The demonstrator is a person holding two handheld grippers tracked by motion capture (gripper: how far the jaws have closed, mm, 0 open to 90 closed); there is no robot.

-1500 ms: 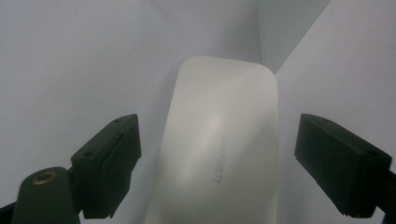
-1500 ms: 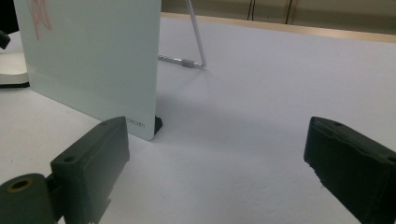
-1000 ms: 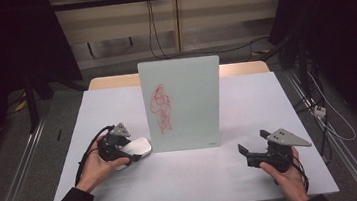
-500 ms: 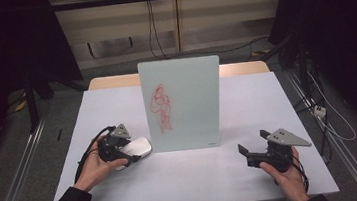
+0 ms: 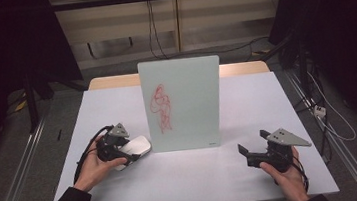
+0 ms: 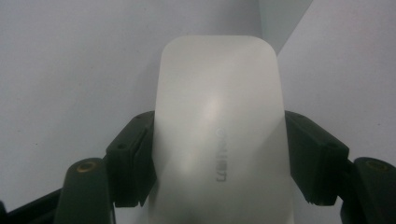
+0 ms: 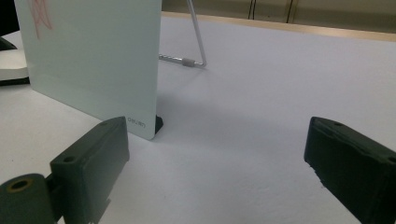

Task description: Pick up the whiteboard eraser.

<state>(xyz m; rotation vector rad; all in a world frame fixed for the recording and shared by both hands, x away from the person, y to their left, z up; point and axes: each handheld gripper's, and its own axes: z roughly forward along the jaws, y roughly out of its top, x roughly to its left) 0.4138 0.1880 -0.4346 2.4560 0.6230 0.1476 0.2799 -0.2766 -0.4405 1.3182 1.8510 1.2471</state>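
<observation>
Beside the board's [image 5: 182, 103] left edge, left gripper [image 5: 121, 147] clamps an eraser [image 6: 219, 135].

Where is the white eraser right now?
In the high view, the white eraser is on the table's left side, clamped in the left gripper, just left of the standing whiteboard and near its bottom corner.

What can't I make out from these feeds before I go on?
- Red scribble on the whiteboard: too small in the high view, cut off by the top edge in the right gripper view.
- White eraser underside: hidden by its own body in the left gripper view.
- Its grey lettering: blurred.
- Board's wire stand: partly behind the board.
</observation>
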